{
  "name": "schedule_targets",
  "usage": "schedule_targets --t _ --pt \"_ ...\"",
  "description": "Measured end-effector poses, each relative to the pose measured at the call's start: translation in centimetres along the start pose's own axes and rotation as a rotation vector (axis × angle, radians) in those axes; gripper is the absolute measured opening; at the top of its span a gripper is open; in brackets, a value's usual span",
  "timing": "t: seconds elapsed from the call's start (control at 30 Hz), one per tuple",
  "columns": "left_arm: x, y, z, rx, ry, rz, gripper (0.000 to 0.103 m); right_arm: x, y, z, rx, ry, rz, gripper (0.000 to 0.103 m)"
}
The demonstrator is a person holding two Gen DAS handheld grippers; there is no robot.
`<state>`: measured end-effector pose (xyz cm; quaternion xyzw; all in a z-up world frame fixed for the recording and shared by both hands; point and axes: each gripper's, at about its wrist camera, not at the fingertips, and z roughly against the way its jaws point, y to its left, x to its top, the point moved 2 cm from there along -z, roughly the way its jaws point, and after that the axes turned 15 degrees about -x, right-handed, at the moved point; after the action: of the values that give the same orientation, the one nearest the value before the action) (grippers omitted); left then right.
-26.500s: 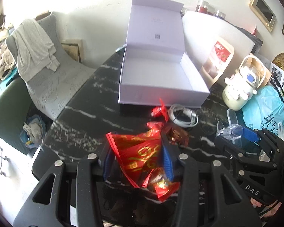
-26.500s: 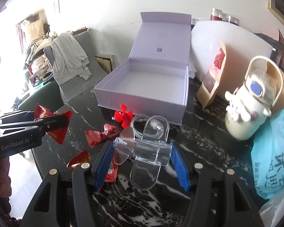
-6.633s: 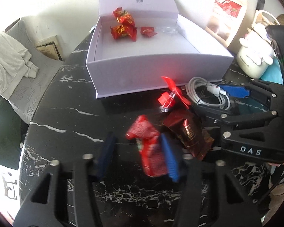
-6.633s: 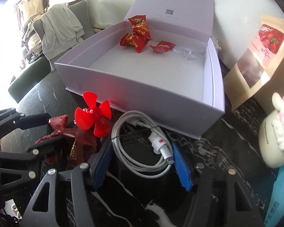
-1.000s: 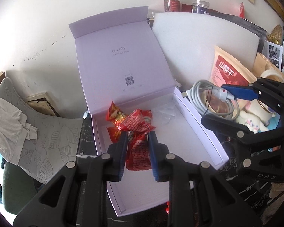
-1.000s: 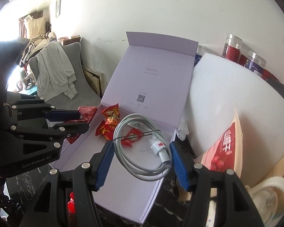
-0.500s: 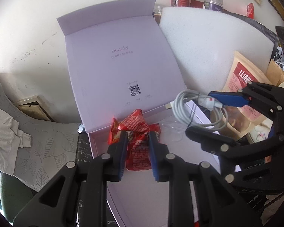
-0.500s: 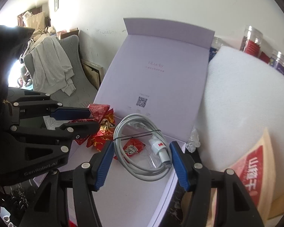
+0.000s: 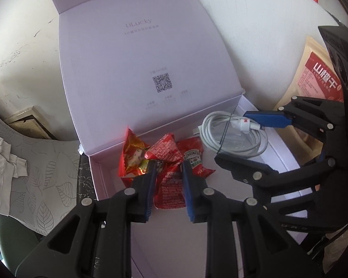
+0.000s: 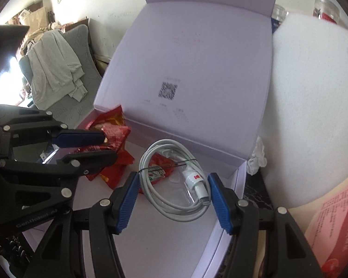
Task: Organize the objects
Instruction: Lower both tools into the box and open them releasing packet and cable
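L gripper (image 9: 167, 173) pinches red packet (image 9: 169, 187), R gripper (image 10: 171, 185) grips coiled cable (image 10: 174, 190) over box (image 9: 99, 173).

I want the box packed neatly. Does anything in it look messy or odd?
Mildly: the red snack packets lie crumpled in a loose heap at the back-left of the lilac box, overlapping a Heinz sachet. Nothing looks spilled or torn.

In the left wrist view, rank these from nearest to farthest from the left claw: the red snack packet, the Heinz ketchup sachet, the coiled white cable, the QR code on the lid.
1. Red snack packet: between the fingers of the left claw.
2. Heinz ketchup sachet: just right, on the box floor.
3. Coiled white cable: farther right, in the right claw.
4. QR code: up on the open lid, farthest.
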<state>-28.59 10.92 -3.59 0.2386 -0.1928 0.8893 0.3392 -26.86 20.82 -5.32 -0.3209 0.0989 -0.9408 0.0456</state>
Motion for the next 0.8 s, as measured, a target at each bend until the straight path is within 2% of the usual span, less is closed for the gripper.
schedule_targets --t 0.3,0.8 --pt "-0.4 -0.9 -2.0 -0.01 0.04 -0.027 0.021 -1.1 -0.1 -2.0 -0.074 0.047 0.043 0.062" --pt "-1.3 -0.4 -1.9 -0.017 0.045 0.04 0.021 -1.1 1.7 -2.6 -0.108 0.08 0.095 0.062"
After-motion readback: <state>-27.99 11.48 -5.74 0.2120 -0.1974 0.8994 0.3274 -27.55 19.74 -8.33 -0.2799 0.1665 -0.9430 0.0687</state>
